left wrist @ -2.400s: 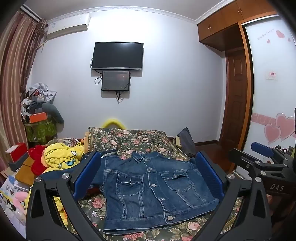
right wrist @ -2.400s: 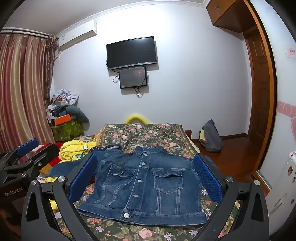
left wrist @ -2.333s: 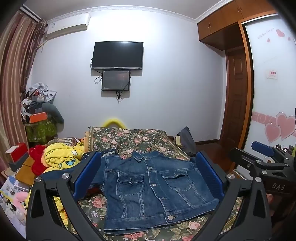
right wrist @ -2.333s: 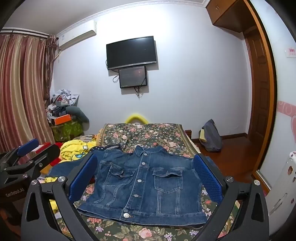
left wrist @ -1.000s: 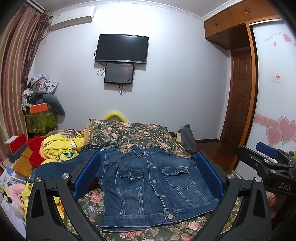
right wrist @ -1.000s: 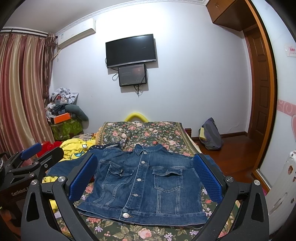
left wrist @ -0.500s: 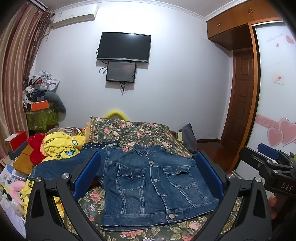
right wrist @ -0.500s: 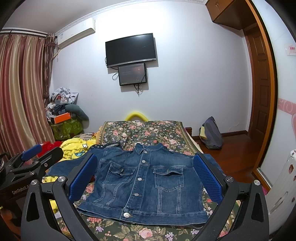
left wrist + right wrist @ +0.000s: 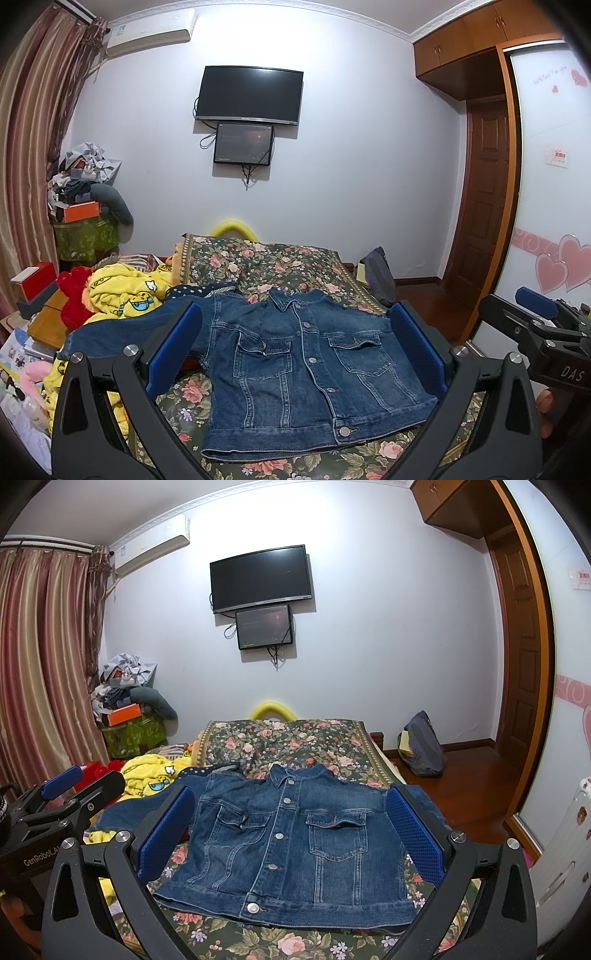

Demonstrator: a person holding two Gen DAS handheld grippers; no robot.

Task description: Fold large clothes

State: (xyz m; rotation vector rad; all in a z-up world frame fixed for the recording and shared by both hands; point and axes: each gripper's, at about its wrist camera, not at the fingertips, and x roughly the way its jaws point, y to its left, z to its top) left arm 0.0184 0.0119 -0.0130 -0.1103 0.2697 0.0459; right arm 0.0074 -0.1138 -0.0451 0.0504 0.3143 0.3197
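Our fingers point(image 9: 173, 347) on the left gripper point(image 9: 295, 349) stand wide apart with nothing between them, and the right gripper point(image 9: 291, 830) is spread just as wide and just as empty. Both hover above the near end of the bed point(image 9: 266, 258), clear of the cloth.

The denim jacket point(image 9: 306, 365) lies face up on the floral bedspread, buttoned down the front, collar toward the far wall and hem toward us. Its left-side sleeve point(image 9: 122, 332) stretches out over the bed's edge toward a heap of yellow clothing point(image 9: 125, 295); the other sleeve is mostly hidden behind our fingers in both views, so we cannot tell how it lies.

We judge that folding has not begun. Denim like this should be fairly heavy and stiff for cloth: it will likely hold a crease and not slip from the pads, but the thick seams may resist bending and the weight may drag a loose pinch open. We would take hold at the doubled edges, the shoulder seam and the hem corner on one side, and bring in the outstretched sleeve first.
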